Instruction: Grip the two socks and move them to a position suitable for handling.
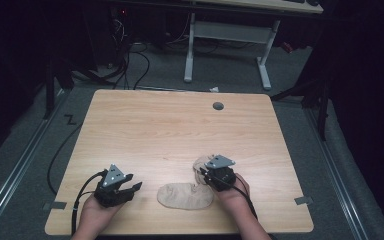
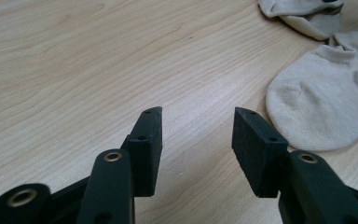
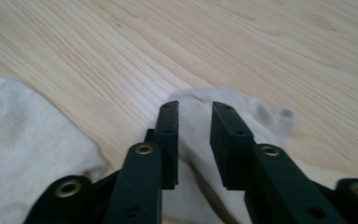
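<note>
Two beige socks lie on the wooden worktop (image 1: 180, 125), near the front edge on the person's side. The flat sock (image 1: 185, 196) lies spread out between the two hands, with its long axis running left to right across the worktop. The crumpled sock (image 1: 200, 165) sits just behind it, toward the right, directly under the right claw (image 1: 206, 172).

The right claw is partly spread. In the right gripper view its two black pads (image 3: 168, 135) stand apart with a narrow gap, and the crumpled sock (image 3: 242, 109) lies below and just ahead of them — the fabric is between the jaws, but the pads do not press on it, so nothing is pinched. The flat sock (image 3: 23, 140) shows at the left edge of that view.

The left claw (image 1: 130, 187) is spread wide and holds nothing; it hovers over bare wood. In the left gripper view the flat sock (image 2: 326, 102) lies ahead and to the right of the pads (image 2: 256, 144), close but apart from them.

For the next move I judge that this relation decides: the flat sock lies between both claws, its toe end toward the left hand and its open cuff toward the right. The left claw is the free one and has a clear path to the near end — a short reach to its right should be enough.
</note>
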